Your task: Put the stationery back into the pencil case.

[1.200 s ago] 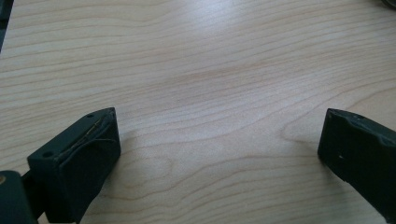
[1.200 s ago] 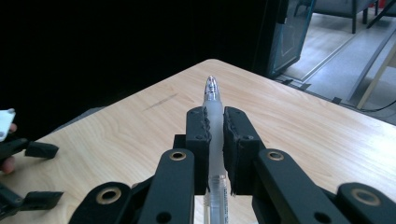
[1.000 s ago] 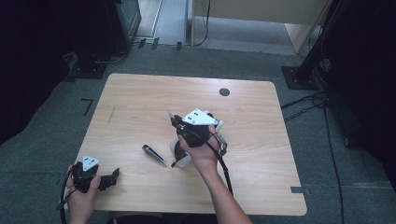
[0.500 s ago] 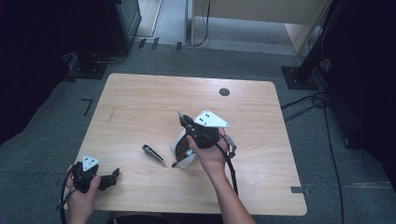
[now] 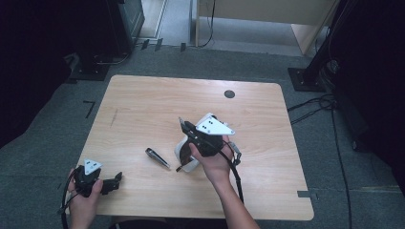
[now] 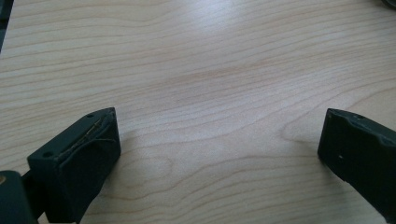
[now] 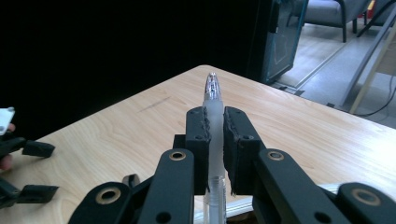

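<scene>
Frosted clear plastic: a pen [image 7: 214, 122] clenched between the right gripper [image 5: 187, 128] jaws, tip pointing up and away, lifted above the white holder [image 5: 185, 153] near the worktop [image 5: 143, 105] middle. Black pen cap [image 5: 157, 158] lying just left of the holder, untouched. Left gripper [image 5: 113, 182] resting well left of the holder and nearer the person, jaws released wide over bare wood.

For a clean step: keep the squeeze steady, since a smooth barrel probably slips; hold the pen in line with the cap before bringing either closer; approach slowly, with the left gripper ready to fetch the cap.
</scene>
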The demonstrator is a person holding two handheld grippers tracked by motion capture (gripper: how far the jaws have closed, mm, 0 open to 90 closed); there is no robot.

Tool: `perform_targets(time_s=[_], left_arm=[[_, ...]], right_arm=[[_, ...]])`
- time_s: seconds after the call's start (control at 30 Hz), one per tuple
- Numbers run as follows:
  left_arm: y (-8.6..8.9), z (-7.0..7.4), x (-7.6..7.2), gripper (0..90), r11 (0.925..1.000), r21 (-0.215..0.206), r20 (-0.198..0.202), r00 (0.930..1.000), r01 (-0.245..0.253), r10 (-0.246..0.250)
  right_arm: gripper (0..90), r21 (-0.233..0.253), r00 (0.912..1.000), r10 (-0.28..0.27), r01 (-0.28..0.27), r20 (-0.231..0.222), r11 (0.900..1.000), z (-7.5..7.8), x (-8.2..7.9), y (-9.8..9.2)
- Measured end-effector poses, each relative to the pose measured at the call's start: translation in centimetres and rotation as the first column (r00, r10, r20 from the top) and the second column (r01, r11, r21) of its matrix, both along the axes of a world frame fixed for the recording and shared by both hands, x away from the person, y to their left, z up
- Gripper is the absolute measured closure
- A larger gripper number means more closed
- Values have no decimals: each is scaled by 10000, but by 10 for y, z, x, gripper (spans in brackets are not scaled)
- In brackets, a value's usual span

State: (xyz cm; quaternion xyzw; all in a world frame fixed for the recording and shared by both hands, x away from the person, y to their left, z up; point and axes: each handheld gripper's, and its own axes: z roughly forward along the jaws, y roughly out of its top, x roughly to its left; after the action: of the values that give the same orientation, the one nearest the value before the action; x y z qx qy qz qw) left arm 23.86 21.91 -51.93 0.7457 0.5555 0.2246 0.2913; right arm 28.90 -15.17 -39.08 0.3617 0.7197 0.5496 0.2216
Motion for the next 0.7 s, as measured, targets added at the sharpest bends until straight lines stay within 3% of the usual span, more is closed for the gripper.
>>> perform_targets(time_s=[0.4, 0.7], left_arm=[[0, 0, 0, 0, 10000, 0, 1, 10000, 3, -3], [0, 0, 0, 0, 10000, -2, -4, 10000, 4, -4]], right_arm=[[814, 160, 10000, 67, -68, 69, 9998, 3, 4, -2], [813, 179, 9999, -154, 153, 52, 9997, -4, -2, -12]])
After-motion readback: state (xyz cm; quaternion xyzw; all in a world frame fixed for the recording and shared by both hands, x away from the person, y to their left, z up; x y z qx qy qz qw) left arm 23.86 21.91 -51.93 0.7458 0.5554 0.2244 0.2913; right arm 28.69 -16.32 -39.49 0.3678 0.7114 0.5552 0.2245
